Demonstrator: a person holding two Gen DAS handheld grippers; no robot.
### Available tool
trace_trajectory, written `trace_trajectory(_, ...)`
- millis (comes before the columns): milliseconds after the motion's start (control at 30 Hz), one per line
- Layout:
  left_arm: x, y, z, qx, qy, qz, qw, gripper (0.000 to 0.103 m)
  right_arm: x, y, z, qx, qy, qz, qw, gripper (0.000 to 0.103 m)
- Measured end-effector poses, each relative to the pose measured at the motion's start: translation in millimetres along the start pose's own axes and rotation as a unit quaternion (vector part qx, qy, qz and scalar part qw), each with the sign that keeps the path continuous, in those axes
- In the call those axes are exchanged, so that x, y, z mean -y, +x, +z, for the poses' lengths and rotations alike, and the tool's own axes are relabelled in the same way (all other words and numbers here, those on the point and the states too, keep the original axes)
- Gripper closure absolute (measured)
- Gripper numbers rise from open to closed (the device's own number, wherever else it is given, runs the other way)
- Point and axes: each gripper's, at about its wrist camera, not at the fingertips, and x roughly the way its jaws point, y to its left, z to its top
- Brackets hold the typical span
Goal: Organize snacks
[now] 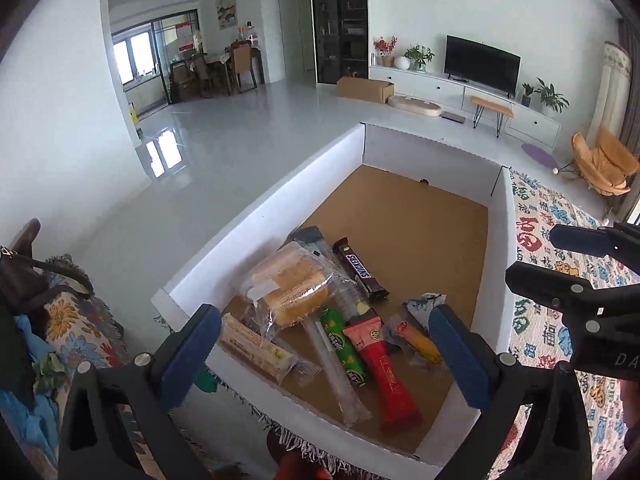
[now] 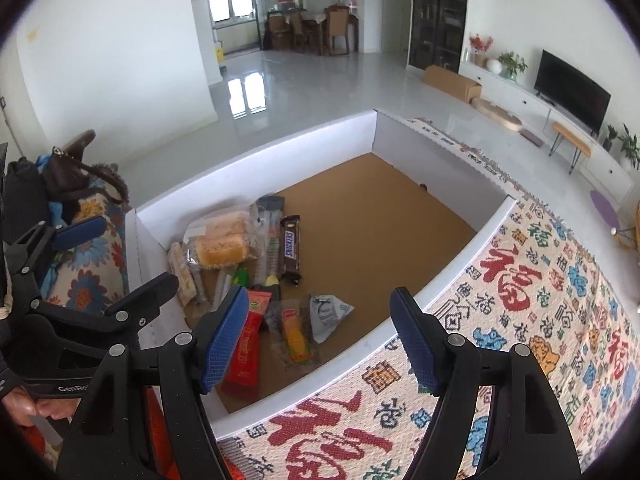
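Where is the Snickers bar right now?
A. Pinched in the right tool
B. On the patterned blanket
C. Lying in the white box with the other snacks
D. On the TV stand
C: the Snickers bar lies flat on the brown floor of the white box, beside the wrapped cake, and neither tool touches it.
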Motion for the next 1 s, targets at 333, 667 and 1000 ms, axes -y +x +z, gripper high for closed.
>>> trace_trajectory(333, -11, 3, 1, -0.025, -0.025, 0.008, 0.9993, 0.000, 4, 1, 6, -0.009, 0.014, -0.003, 1.000, 0.027)
trace_trajectory(667, -25, 1, 9, -0.038, -0.060, -0.017, 0.9973, 0.000, -3, 0, 18, -0.019, 0.014, -0.004, 1.000, 0.027)
trace_trajectory(1000, -32, 6, 11, -0.042, -0.069, -0.004, 0.9968, 0.000, 1, 9, 15, -0.035, 0.021, -0.010, 0.999, 0.027)
